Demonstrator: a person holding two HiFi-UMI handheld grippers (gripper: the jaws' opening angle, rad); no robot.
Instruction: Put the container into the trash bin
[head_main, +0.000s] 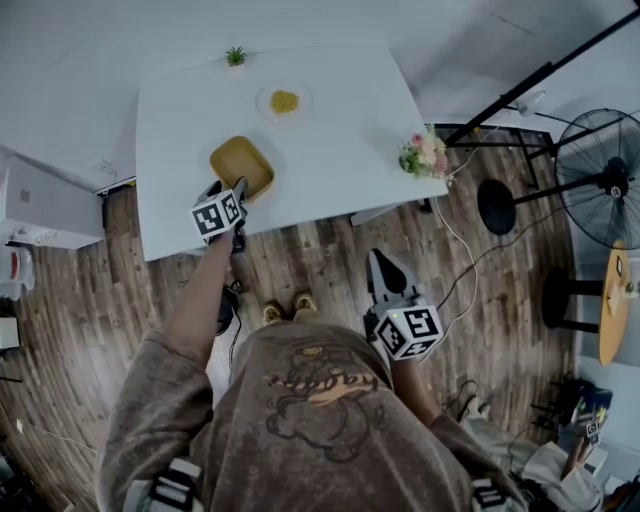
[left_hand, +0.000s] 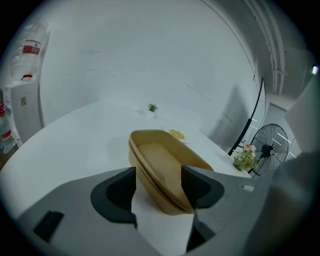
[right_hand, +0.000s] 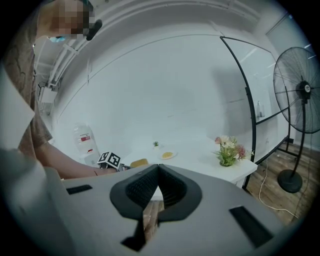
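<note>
A tan, empty rectangular container (head_main: 241, 165) lies on the white table (head_main: 330, 150) near its front left edge. My left gripper (head_main: 226, 192) is at the container's near end and is open. In the left gripper view the container (left_hand: 160, 160) runs away from me, its near end between the two dark pads (left_hand: 121, 189), and I cannot tell whether they touch it. My right gripper (head_main: 381, 262) hangs over the wooden floor in front of the table, shut with nothing in it; its pads (right_hand: 145, 186) meet. No trash bin shows in any view.
On the table are a plate of yellow food (head_main: 284, 101), a tiny green plant (head_main: 235, 56) and a flower bunch (head_main: 425, 153) at the right edge. A standing fan (head_main: 610, 180) and a black stand are to the right, and a white cabinet (head_main: 40, 205) to the left.
</note>
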